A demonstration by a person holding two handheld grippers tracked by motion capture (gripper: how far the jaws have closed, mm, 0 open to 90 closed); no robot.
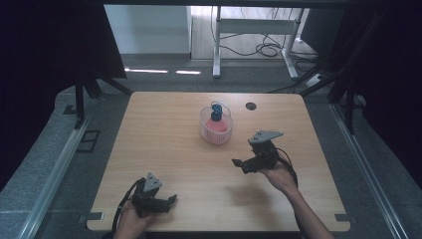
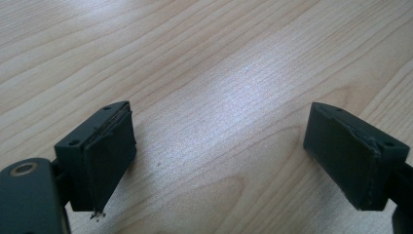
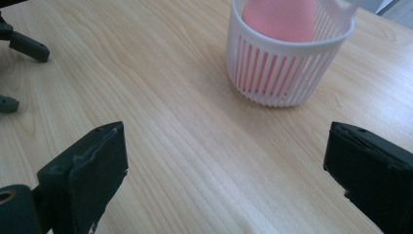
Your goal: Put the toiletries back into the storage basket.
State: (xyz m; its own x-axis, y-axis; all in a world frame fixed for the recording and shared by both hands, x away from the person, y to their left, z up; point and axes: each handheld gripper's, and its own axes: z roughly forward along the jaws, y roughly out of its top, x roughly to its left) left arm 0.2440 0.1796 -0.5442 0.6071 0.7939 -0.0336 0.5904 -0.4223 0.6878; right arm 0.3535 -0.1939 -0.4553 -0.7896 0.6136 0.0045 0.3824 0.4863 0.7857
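Note:
A small white slatted basket (image 1: 215, 130) stands near the middle of the wooden table (image 1: 164, 139), with a pink object (image 1: 217, 124) inside and a blue piece (image 1: 216, 112) on top. The right gripper view shows the same basket (image 3: 287, 68) ahead and its pink content (image 3: 280, 17). My right gripper (image 1: 240, 165) hovers to the basket's right and nearer me, open, holding nothing; its jaws stand wide apart (image 3: 221, 170). My left gripper (image 1: 170, 201) rests low near the table's front edge, open over bare wood (image 2: 219, 151).
A dark round hole (image 1: 251, 105) lies in the tabletop behind the basket. Black stands flank the table at both sides. A white desk frame (image 1: 256, 35) and floor cables lie beyond the far edge. The left gripper's fingers (image 3: 27, 48) appear at the far left in the right gripper view.

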